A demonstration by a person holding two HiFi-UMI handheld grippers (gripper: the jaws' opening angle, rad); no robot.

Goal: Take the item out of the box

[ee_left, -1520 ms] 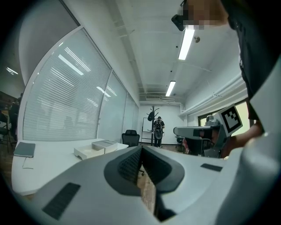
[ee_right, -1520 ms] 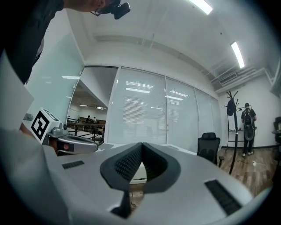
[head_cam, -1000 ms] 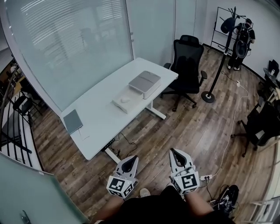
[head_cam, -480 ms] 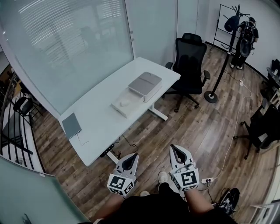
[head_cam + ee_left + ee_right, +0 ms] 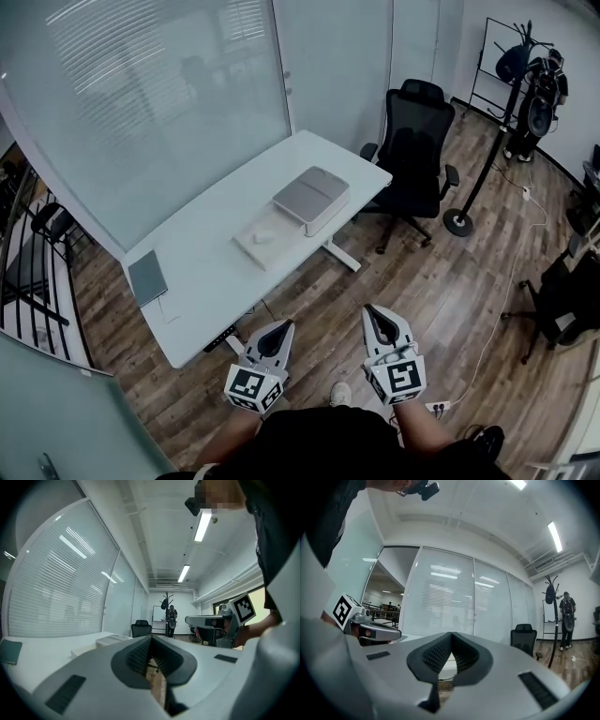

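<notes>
Head view, table [image 5: 202,258] and box [image 5: 312,198] closer

The room is evenly and brightly lit — cool white light comes from ceiling strip lights [image 5: 203,524], which glare to pure white, and a paler glow shows through the frosted glass wall [image 5: 141,94]. Shadows on the wooden floor [image 5: 450,291] are soft and faint. All 3 views bow strongly at the edges; the 2 gripper views sit inside dark round vignettes, sharp far off and soft up close.
</notes>
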